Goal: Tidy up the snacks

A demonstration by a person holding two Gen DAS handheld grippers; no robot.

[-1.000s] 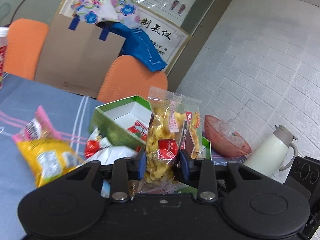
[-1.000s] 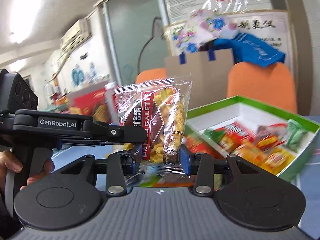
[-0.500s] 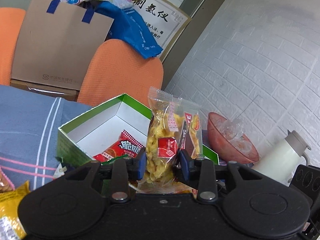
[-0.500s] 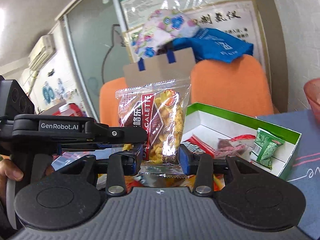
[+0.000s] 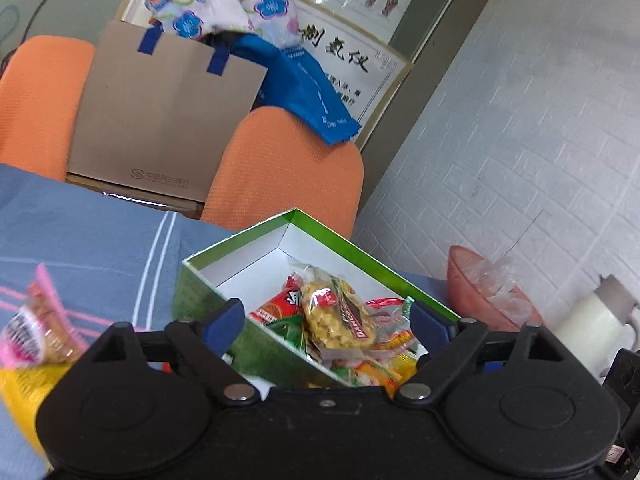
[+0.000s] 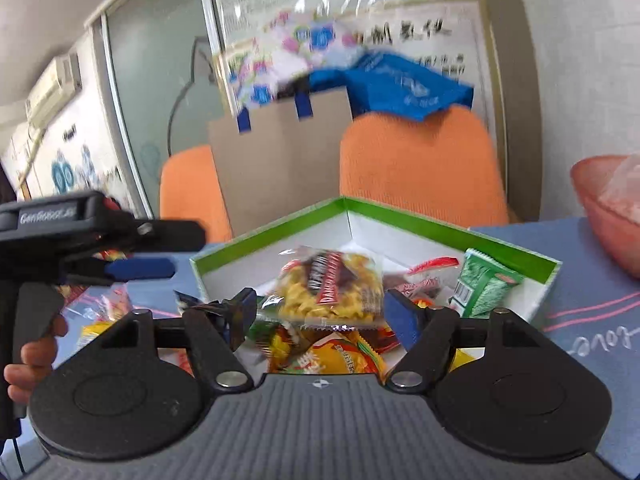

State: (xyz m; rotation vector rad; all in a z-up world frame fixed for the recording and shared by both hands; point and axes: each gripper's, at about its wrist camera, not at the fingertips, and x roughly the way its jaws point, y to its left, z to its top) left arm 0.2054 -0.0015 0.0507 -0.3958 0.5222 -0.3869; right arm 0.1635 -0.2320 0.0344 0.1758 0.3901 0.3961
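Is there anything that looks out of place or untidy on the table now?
Yes. A pink and yellow snack packet lies outside the green box on the blue tablecloth. The other snacks sit piled inside the box.

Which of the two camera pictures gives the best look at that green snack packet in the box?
The right wrist view. There the green packet leans in plain sight against the box wall, label and barcode showing. In the left wrist view only a sliver of it peeks out behind the right finger.
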